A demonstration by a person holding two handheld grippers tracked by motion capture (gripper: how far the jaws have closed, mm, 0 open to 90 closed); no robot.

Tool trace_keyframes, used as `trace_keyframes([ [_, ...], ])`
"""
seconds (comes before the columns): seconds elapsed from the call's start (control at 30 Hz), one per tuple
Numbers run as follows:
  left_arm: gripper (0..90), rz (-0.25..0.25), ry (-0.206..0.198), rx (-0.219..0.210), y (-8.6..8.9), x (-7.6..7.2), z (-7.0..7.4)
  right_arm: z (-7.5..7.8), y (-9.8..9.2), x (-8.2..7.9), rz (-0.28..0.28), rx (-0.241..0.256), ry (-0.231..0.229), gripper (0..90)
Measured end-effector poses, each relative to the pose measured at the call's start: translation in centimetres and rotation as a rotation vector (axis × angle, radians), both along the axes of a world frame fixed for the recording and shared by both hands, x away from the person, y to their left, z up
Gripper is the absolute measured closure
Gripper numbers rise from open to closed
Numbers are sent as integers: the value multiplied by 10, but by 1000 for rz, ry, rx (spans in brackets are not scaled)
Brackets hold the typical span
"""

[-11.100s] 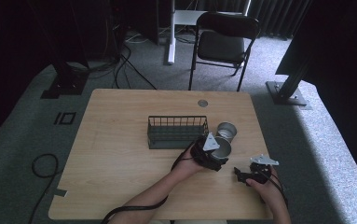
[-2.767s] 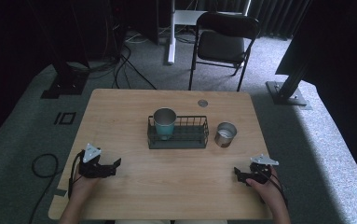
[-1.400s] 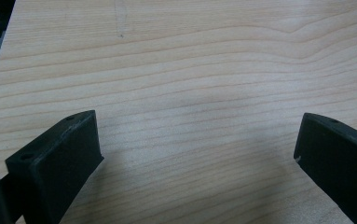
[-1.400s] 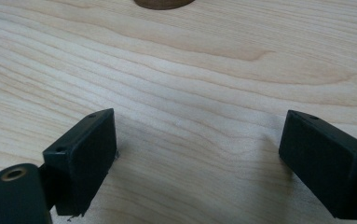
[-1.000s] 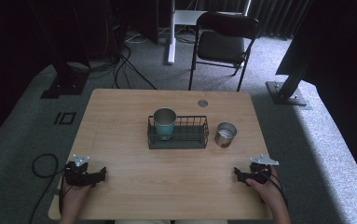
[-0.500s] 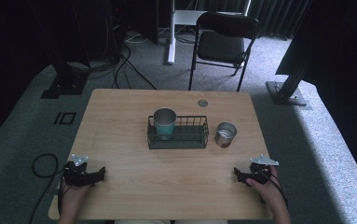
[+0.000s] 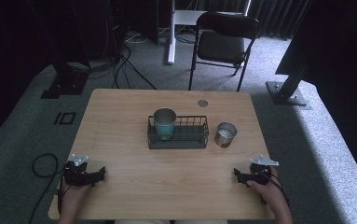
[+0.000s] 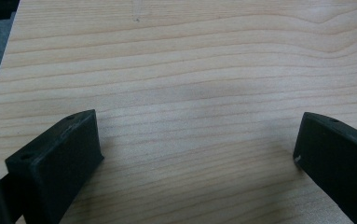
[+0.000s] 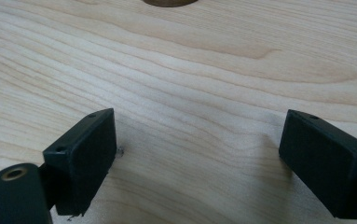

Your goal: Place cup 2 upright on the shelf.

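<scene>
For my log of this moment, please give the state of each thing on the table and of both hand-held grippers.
Teal cup: upright, standing in the left end of the basket.
Wire basket: upright on the table, right part empty.
Metal cup: upright on the table, right of the basket, apart from it.
Left hand-held gripper: open, holding nothing, over bare wood.
Right hand-held gripper: open, holding nothing.
</scene>
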State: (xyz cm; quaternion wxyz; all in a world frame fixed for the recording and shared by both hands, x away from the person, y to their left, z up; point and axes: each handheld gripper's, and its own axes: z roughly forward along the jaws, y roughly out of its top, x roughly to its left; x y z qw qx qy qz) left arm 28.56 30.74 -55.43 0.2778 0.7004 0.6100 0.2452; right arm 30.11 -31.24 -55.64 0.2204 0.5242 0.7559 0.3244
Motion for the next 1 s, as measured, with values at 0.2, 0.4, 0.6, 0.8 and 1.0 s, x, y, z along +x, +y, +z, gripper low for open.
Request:
trace_keyframes([
  [0.2,12,-6,0,0,0,0,0,0,0,0,1,0,0,108],
  [0.4,11,-8,0,0,0,0,0,0,2,-1,22,11,-2,108],
  [0.6,12,-8,1,2,0,0,0,2,4,2,12,24,0,128],
  [0.8,12,-8,0,2,0,0,0,5,8,5,24,44,-14,126],
  [1.0,12,-9,1,2,0,0,0,10,12,9,29,51,-36,123],
])
